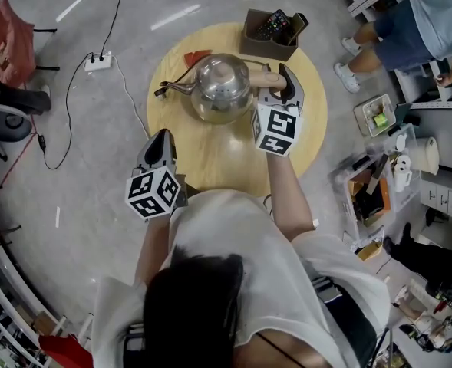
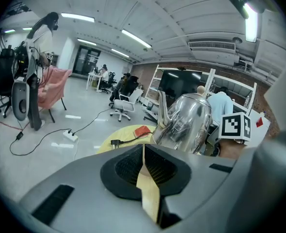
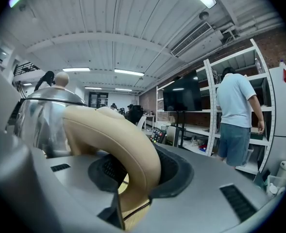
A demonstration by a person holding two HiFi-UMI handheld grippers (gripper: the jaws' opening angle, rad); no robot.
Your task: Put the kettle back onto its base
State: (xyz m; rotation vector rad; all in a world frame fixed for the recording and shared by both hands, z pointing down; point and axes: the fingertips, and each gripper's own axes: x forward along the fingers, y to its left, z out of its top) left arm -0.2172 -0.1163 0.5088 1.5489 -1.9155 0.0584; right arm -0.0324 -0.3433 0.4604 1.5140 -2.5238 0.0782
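A round wooden table [image 1: 210,156] fills the middle of the head view, on a grey floor. A shiny steel kettle [image 1: 222,87] is upright over the far half of the table, with its spout pointing to the left of the picture. No view shows its underside, so it is unclear whether it rests on the table, sits on a base or is lifted clear.

The right gripper [image 1: 285,83] reaches in from the kettle's right. Its jaws are clamped on the kettle's curved beige handle [image 3: 118,149], which fills the space between the pads.

The left gripper [image 1: 162,140] hovers over the near left edge of the table, well apart from the kettle. Its jaws are drawn together with only a thin slit between them, and they hold nothing.

A brown box [image 1: 268,35] with remote controls stands at the table's far edge. A black plug [image 1: 163,92] on a cord lies left of the kettle, near a small red object [image 1: 195,57]. A white power strip [image 1: 98,61] lies on the floor.
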